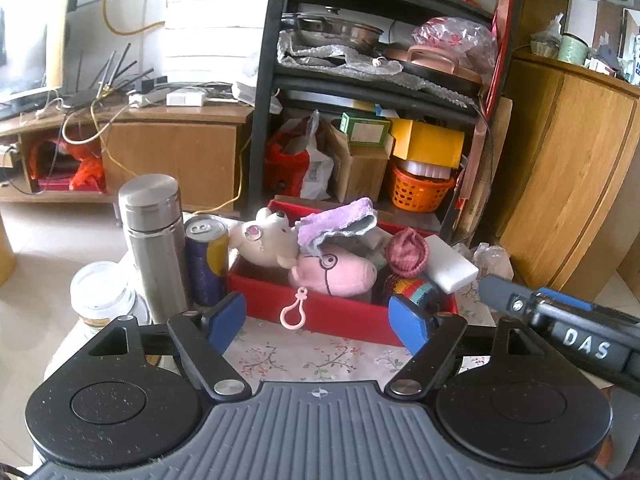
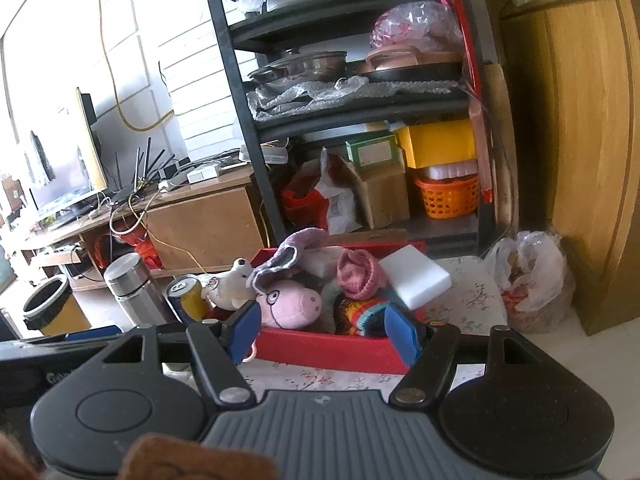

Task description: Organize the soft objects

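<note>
Left wrist view: I see my left gripper (image 1: 318,318) with its blue pads spread wide and nothing between them, held just in front of the red box (image 1: 340,316). My right gripper (image 2: 326,330) likewise stands with jaws parted and empty, at the near wall of the same box.

The red box sits on a table covered with a floral cloth (image 1: 304,354), towards its far edge. Contents, all inside the box:
- a cream plush toy (image 1: 266,242) at the left end, leaning over the rim;
- a pink pig plush (image 1: 334,274) in the middle, with its pink clip (image 1: 294,312) hanging over the near wall;
- a purple cloth (image 1: 340,220) draped on top;
- a pink knitted item (image 1: 406,252) towards the right;
- a striped knitted item (image 1: 410,286) below it;
- a white sponge block (image 1: 450,264) tilted over the right end.

Just left of the box stand a drinks can (image 1: 206,260), a steel flask (image 1: 154,244) and a glass jar (image 1: 100,294), near the table's left edge.
</note>
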Motion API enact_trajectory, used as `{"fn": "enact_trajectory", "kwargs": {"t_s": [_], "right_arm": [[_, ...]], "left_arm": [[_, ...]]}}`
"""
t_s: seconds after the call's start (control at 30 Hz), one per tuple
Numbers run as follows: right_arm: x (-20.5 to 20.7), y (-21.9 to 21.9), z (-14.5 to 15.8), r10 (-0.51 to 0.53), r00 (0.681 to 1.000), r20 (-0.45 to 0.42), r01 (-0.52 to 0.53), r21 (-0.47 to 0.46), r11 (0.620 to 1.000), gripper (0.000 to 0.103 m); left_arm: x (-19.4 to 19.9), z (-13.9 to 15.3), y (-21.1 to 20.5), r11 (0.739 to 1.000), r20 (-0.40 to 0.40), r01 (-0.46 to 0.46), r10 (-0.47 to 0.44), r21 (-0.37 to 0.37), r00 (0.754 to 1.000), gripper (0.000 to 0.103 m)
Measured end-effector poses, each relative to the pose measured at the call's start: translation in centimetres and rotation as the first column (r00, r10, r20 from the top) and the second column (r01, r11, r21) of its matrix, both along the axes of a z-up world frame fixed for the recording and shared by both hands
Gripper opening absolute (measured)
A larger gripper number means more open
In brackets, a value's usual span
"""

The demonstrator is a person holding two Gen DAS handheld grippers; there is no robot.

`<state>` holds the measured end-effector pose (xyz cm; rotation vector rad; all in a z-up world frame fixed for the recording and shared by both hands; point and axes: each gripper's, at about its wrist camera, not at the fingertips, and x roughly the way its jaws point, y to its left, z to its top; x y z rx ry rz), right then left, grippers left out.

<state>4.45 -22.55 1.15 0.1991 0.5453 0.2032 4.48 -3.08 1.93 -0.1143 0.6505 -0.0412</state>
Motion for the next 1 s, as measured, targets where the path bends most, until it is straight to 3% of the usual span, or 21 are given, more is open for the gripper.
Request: {"fn": "enact_trajectory", "kwargs": {"t_s": [1.0], "right_arm": [[-0.25, 0.56, -0.14, 0.021, 1.0, -0.008, -0.021, 0.034, 0.999, 0.04]], "left_arm": [[-0.17, 0.19, -0.43, 0.999, 0.02, -0.028, 0.028, 0.032, 0.999, 0.078]]}}
